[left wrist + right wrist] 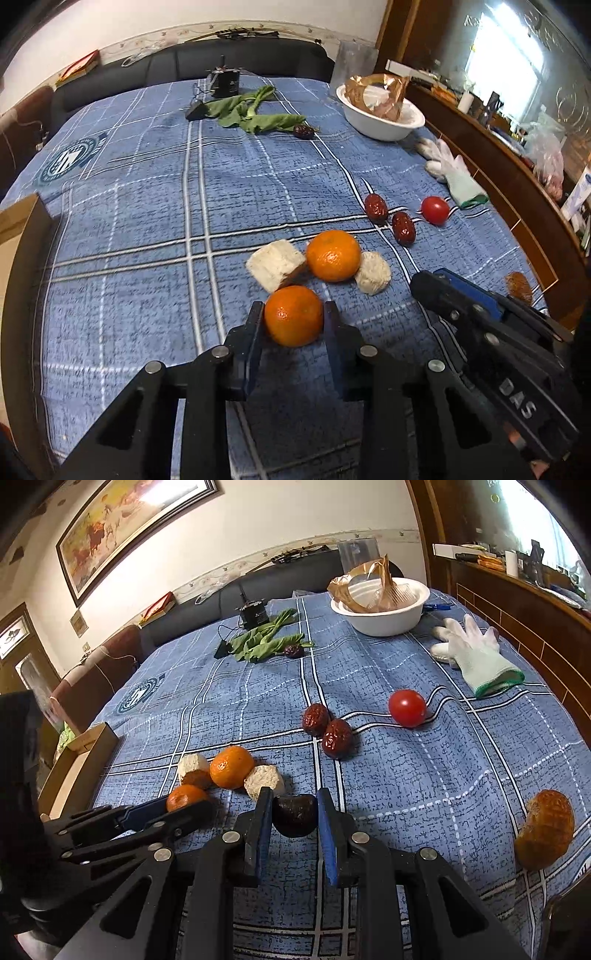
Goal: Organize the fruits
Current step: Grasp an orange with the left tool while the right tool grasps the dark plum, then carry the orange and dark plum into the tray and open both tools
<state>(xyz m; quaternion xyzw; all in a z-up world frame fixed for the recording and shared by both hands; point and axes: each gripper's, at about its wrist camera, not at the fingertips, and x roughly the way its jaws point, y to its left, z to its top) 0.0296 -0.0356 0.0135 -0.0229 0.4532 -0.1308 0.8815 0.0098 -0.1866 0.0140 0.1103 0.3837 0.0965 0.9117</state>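
My left gripper (293, 314) is shut on an orange tangerine (293, 315), close above the blue checked cloth; this tangerine also shows in the right wrist view (184, 796). A second tangerine (333, 255) lies just beyond it, between two pale bread chunks (276, 264) (373, 273). My right gripper (294, 805) is shut on a dark brown chestnut-like fruit (295, 814). Two red dates (316, 719) (337, 738) and a cherry tomato (407, 708) lie farther right. Another date (293, 651) lies by the greens.
A white bowl (384, 622) with a brown wrapper stands at the back right. A white glove (476, 653), green leaves (264, 642), a brown pastry (546, 829) and a cardboard box (79, 760) at the left edge lie around. A wooden cabinet (491, 155) borders the right.
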